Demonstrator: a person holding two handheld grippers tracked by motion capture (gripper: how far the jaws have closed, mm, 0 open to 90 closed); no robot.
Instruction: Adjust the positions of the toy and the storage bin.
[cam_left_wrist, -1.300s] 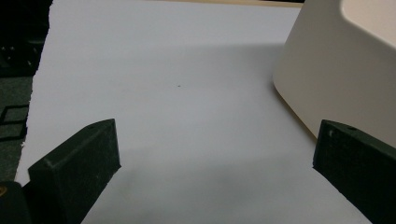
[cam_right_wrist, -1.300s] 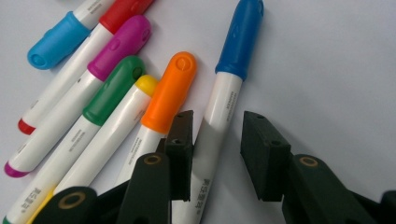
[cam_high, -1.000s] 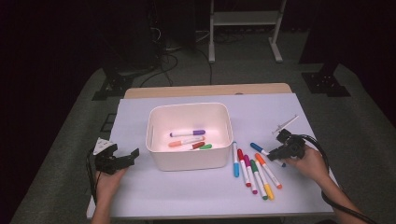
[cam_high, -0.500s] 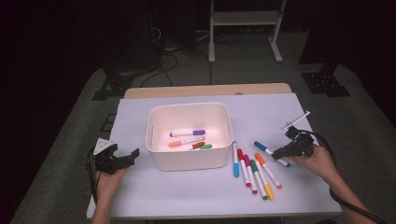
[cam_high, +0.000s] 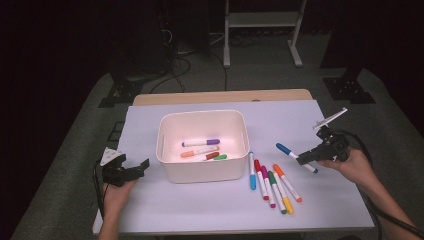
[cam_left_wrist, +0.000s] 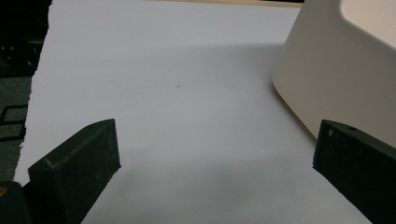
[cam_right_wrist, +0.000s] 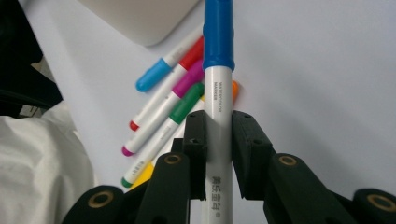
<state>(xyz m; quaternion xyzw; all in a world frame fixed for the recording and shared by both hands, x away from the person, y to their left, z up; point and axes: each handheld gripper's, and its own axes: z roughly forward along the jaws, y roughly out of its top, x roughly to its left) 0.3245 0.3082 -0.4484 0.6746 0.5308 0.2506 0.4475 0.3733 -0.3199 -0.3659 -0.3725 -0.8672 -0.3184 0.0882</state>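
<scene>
My right gripper (cam_high: 311, 156) (cam_right_wrist: 218, 135) is shut on a white marker with a blue cap (cam_high: 295, 157) (cam_right_wrist: 217, 84), held just above the table at the right. Several loose markers (cam_high: 270, 184) (cam_right_wrist: 163, 102) lie on the table in front of the white bin (cam_high: 202, 170) (cam_left_wrist: 341, 70). Inside the bin lie a purple-capped marker (cam_high: 201, 143), an orange one (cam_high: 199, 151) and a red and green pair (cam_high: 214, 157). My left gripper (cam_high: 135, 170) (cam_left_wrist: 210, 168) rests open on the table left of the bin, with nothing between its jaws.
The white table sheet (cam_high: 210, 215) ends at a wooden strip (cam_high: 220, 97) at the back. A person's white sleeve (cam_right_wrist: 37, 163) is at the left of the right gripper view. Dark floor with stands and cables surrounds the table.
My right gripper has lifted the blue-capped marker off the table and drawn it right, away from the row of markers. The left gripper has stayed still.
</scene>
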